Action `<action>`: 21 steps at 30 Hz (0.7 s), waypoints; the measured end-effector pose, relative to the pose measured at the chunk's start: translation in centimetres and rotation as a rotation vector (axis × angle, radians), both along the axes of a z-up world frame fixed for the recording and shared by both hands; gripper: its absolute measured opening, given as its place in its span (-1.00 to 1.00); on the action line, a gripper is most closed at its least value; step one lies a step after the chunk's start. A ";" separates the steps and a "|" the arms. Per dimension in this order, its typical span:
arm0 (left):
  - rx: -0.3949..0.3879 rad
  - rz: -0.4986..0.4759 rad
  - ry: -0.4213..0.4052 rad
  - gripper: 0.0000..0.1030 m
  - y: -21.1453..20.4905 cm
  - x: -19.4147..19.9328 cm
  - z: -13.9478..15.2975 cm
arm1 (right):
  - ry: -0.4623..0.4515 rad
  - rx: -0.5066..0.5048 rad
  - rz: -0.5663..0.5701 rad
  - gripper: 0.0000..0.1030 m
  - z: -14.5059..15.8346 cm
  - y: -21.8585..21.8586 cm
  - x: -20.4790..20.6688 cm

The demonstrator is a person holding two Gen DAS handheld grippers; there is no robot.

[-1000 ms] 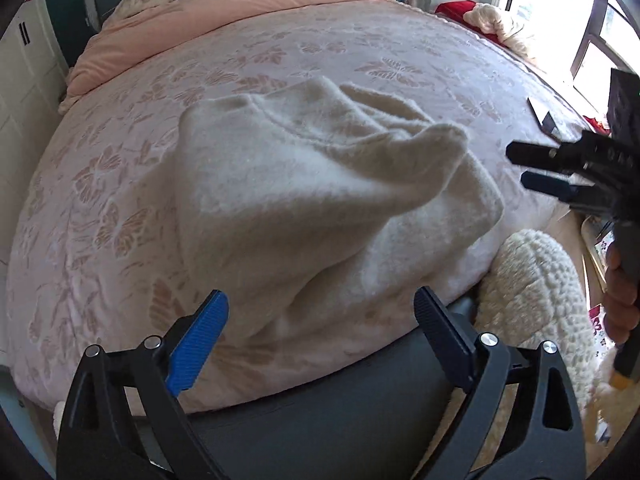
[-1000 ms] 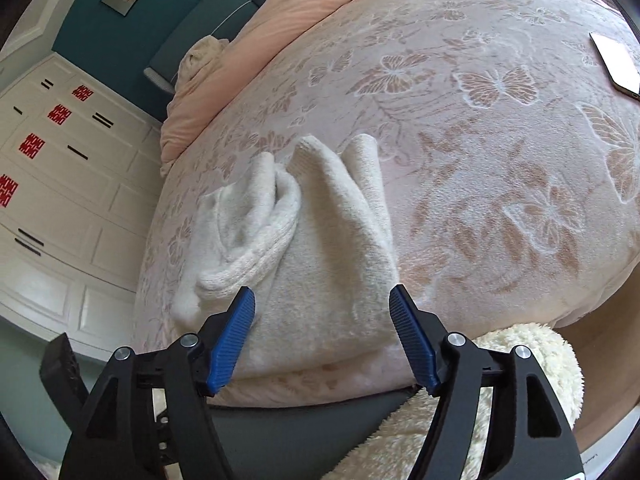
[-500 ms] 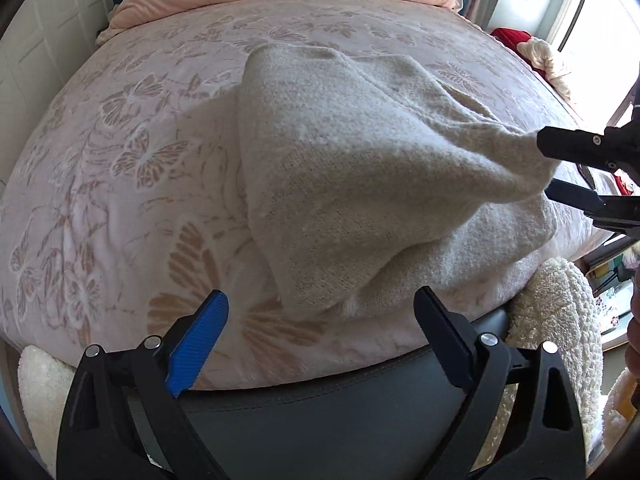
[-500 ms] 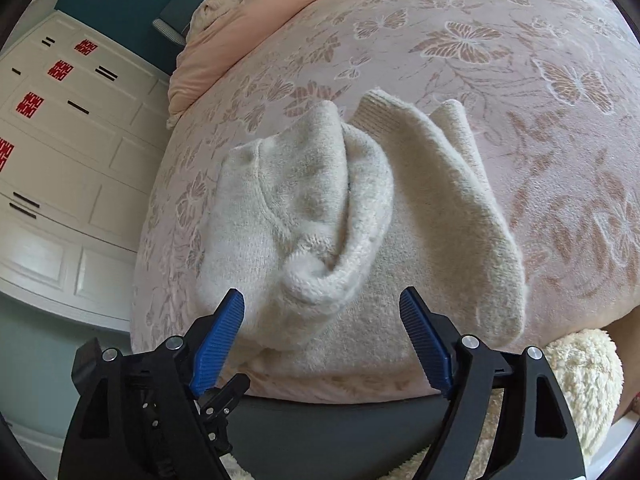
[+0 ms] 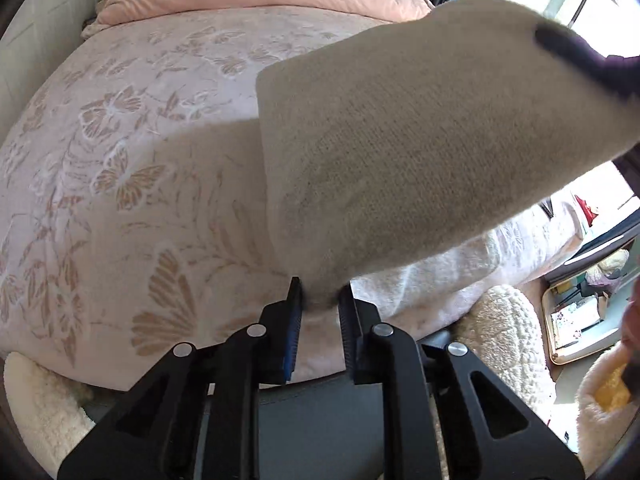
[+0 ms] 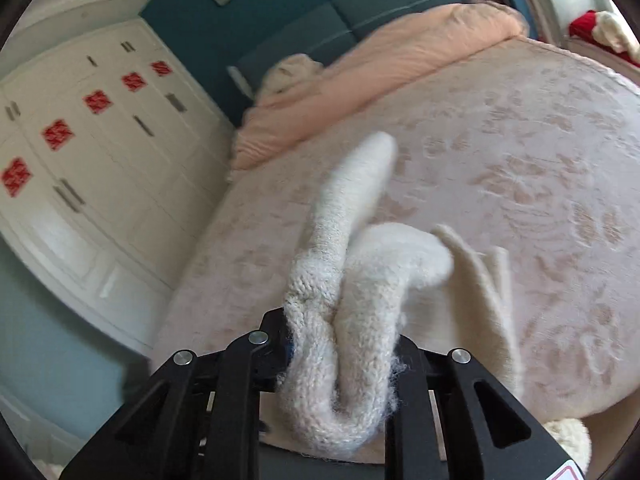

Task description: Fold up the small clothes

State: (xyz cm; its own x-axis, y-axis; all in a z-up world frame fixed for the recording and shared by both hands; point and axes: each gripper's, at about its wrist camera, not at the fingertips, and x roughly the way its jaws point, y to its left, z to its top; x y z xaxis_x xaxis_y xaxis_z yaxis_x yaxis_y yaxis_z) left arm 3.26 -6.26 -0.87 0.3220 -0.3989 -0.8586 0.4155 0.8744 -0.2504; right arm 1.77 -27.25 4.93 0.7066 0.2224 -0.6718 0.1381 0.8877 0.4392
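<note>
Sweater (image 5: 400,152) hangs stretched between my hands, left fingers (image 5: 294,320) and right fingers (image 6: 286,344) each pinching an edge above the bed (image 5: 120,160).

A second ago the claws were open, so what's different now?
Both have closed on the cream sweater: the left gripper pinches a lower edge, and the right gripper clamps a bunched, rolled edge. The sweater has been lifted off the bed and hangs stretched between them. The pink duvet at the head stayed put.
</note>
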 end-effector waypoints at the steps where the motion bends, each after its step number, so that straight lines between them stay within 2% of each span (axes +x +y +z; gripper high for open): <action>1: 0.015 -0.007 0.014 -0.67 -0.5 0.1 -0.7 | 0.120 -0.070 -0.038 -0.67 -4.0 -1.3 0.4; 2: 0.032 -0.020 0.035 -0.67 -1.0 0.3 -1.8 | 0.247 -0.074 -0.062 -0.67 -8.2 -2.7 0.7; 3: 0.038 -0.035 0.070 -0.67 -1.5 0.3 -2.8 | 0.339 -0.031 -0.092 -0.68 -11.4 -3.9 0.3; 4: 0.045 -0.042 0.105 -0.67 -1.9 0.2 -3.7 | 0.316 0.027 -0.113 -0.68 -11.9 -4.4 -0.7; 5: 0.055 -0.045 0.115 -0.67 -2.2 -0.1 -4.0 | 0.269 0.056 -0.119 -0.68 -11.0 -4.4 -1.4; 8: 0.114 -0.069 0.049 -0.65 -2.9 -1.3 -3.4 | 0.183 0.060 -0.117 -0.67 -8.4 -4.1 -2.0; 9: 0.123 -0.074 0.038 -0.65 -3.0 -1.5 -3.1 | 0.192 0.045 -0.112 -0.66 -8.9 -4.2 -1.7; 11: 0.117 -0.070 0.033 -0.64 -2.9 -1.5 -2.5 | 0.295 0.006 -0.092 -0.59 -12.3 -4.8 -0.8; 12: 0.107 -0.067 0.038 -0.59 -2.7 -1.5 -2.2 | 0.307 0.032 -0.098 -0.62 -13.3 -5.3 -1.0; 14: 0.096 -0.056 0.036 -0.37 -2.4 -1.7 -1.3 | 0.259 0.112 -0.131 -0.55 -11.9 -6.0 -2.1; 16: 0.101 -0.032 -0.018 0.04 -1.7 -1.9 0.0 | 0.225 0.075 -0.190 -0.24 -9.2 -5.8 -3.2; 19: 0.123 0.011 -0.084 0.25 -0.6 -1.9 1.5 | 0.178 -0.073 -0.204 -0.24 -5.0 -4.2 -4.0; 21: 0.146 0.034 -0.091 0.30 -0.3 -1.6 1.7 | 0.099 -0.071 -0.120 -0.25 -2.3 -2.3 -3.6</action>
